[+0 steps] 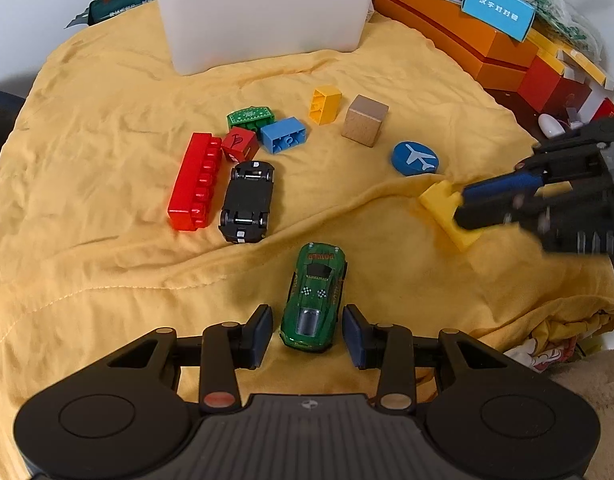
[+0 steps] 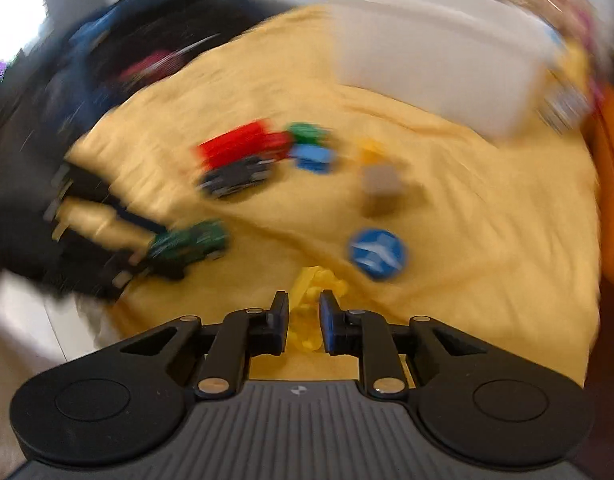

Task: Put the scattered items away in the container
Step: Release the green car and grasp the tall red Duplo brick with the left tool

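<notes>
Left wrist view: the left gripper (image 1: 308, 330) points down at a rumpled yellow cloth (image 1: 107, 272), its fingers (image 1: 261, 336) apart on either side of a green toy car (image 1: 313, 294), with a small gap showing between each pad and the car's flanks, so nothing is pinched. At about ten o'clock from the car lie a black toy car (image 1: 247, 201) turned wheels-up and, just beside it, a long red brick (image 1: 194, 181). Past them sit a small red cube (image 1: 239, 144), a green brick (image 1: 251, 117) and a blue brick (image 1: 283, 135), close together. Toward one o'clock are a yellow brick (image 1: 325, 104), a wooden cube (image 1: 365, 120) and a blue disc (image 1: 415, 157) printed with a white plane. The white container (image 1: 263, 12) stands at twelve o'clock at the far edge of the cloth. At three o'clock the right gripper (image 1: 461, 208) is closed on a flat yellow piece (image 1: 439, 204). Orange boxes (image 1: 447, 28) are stacked at one to two o'clock. Right wrist view: heavily blurred. The right gripper's (image 2: 303, 316) fingers (image 2: 281, 322) are drawn narrow, clamped on the yellow piece (image 2: 305, 312) between them. The blue disc (image 2: 377, 254) is at one o'clock, the green car (image 2: 189, 246) at ten o'clock with the left gripper (image 2: 145, 246) over it, and the container (image 2: 435, 68) at one o'clock, far off.
</notes>
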`<state>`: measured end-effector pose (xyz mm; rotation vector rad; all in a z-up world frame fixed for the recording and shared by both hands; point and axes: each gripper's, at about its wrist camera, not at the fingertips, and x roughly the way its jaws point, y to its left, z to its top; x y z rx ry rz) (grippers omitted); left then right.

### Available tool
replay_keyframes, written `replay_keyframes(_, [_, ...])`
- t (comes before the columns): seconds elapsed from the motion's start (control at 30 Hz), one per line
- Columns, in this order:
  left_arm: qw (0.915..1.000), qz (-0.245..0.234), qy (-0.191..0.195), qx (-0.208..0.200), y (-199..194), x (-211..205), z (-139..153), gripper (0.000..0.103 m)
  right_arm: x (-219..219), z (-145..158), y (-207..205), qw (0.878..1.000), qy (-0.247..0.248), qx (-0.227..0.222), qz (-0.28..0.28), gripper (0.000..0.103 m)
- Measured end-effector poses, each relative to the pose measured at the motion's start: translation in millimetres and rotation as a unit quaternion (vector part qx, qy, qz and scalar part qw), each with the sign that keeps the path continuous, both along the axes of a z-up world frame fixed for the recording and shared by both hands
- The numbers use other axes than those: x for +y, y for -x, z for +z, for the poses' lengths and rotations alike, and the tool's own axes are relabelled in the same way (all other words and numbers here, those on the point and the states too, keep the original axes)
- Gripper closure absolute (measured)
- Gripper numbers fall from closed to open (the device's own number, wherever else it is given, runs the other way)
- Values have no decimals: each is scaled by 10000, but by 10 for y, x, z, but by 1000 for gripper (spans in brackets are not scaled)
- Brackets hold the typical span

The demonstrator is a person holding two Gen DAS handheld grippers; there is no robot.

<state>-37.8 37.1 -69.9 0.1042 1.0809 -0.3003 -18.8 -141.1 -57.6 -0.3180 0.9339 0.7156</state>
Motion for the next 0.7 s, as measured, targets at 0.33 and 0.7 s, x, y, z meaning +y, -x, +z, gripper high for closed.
replay_keyframes(0.33, [9998, -208, 58, 36, -68, 114, 85, 60, -44, 125, 39, 9977, -460, 157, -479, 62])
replay_keyframes(0.7, [9987, -55, -96, -504, -591, 408, 312, 57, 13, -207, -123, 9884, -90, 681, -1354, 57])
